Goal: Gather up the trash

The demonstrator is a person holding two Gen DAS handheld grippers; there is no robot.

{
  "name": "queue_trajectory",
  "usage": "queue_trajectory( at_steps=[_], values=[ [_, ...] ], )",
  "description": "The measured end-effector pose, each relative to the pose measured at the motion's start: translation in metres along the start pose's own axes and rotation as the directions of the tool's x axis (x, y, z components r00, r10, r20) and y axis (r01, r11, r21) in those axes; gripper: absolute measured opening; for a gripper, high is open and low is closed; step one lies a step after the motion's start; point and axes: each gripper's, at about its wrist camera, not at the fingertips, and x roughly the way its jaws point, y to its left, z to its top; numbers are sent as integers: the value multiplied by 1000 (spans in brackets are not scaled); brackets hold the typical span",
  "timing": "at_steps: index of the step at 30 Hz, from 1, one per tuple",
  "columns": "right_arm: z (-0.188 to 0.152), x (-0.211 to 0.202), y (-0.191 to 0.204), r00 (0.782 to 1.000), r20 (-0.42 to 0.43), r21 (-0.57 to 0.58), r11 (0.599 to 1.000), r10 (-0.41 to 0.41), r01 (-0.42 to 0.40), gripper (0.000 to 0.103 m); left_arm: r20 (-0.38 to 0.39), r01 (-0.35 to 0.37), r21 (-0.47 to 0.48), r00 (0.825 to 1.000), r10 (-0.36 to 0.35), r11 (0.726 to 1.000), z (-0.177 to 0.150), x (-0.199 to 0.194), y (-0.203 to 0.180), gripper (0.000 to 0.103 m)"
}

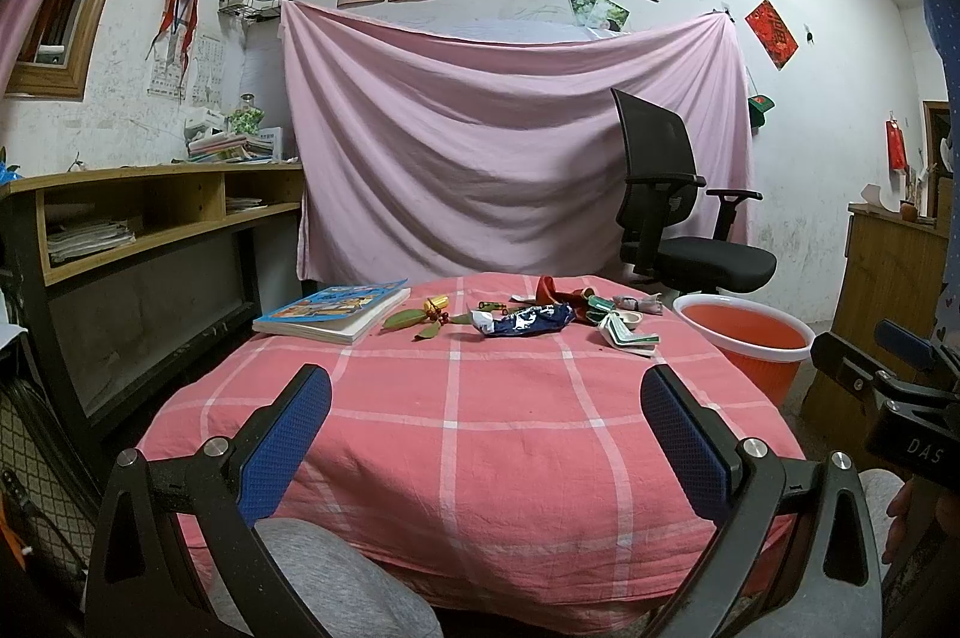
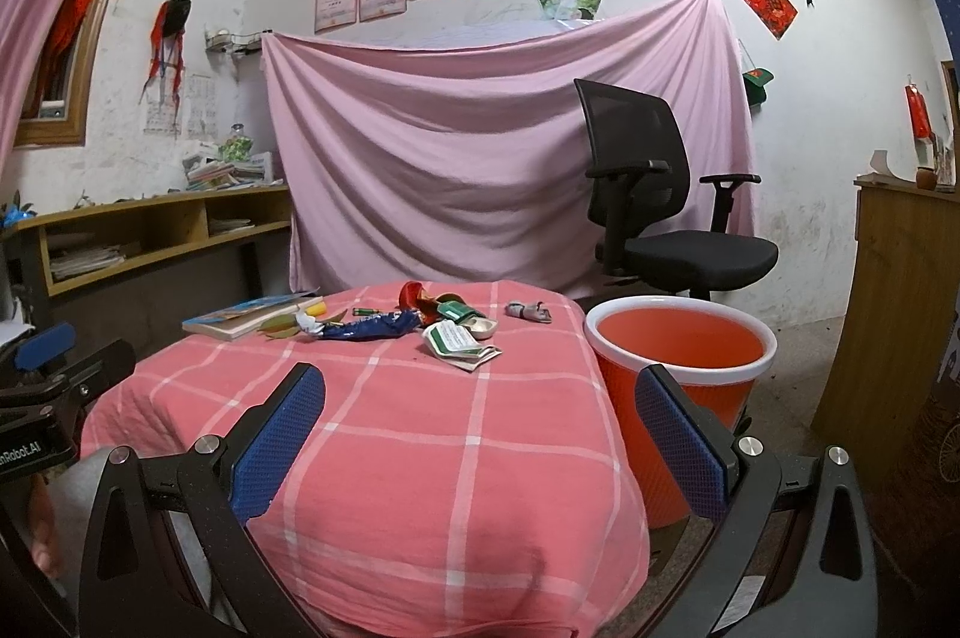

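Desk draped in a pink checked cloth (image 1: 468,434), backed by a pink sheet hung on a white wall. Trash: a crumpled blue-and-white foil wrapper (image 1: 528,321), a torn green-and-white paper packet (image 1: 627,335), green leaves with red berries (image 1: 420,321), all at the desk's far edge, well beyond both sets of jaws. Orange plastic bucket with a white rim (image 2: 678,338) on the floor, just right of the desk. Left gripper (image 1: 486,392): jaws wide, empty. Right gripper (image 2: 480,392): jaws wide, empty.
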Motion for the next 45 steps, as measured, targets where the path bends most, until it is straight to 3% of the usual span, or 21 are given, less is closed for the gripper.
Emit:
queue_trajectory(
  at_steps=[36,45],
  values=[
    [-3,2,3,1000,-8,1,1000,1,-1,103,-3,-1,2,1000,1,1000,-2,-1,-3,101],
    [-20,2,19,1000,-26,2,1000,8,-7,103,-22,-3,-3,1000,3,1000,-3,2,-2,101]
  ],
)
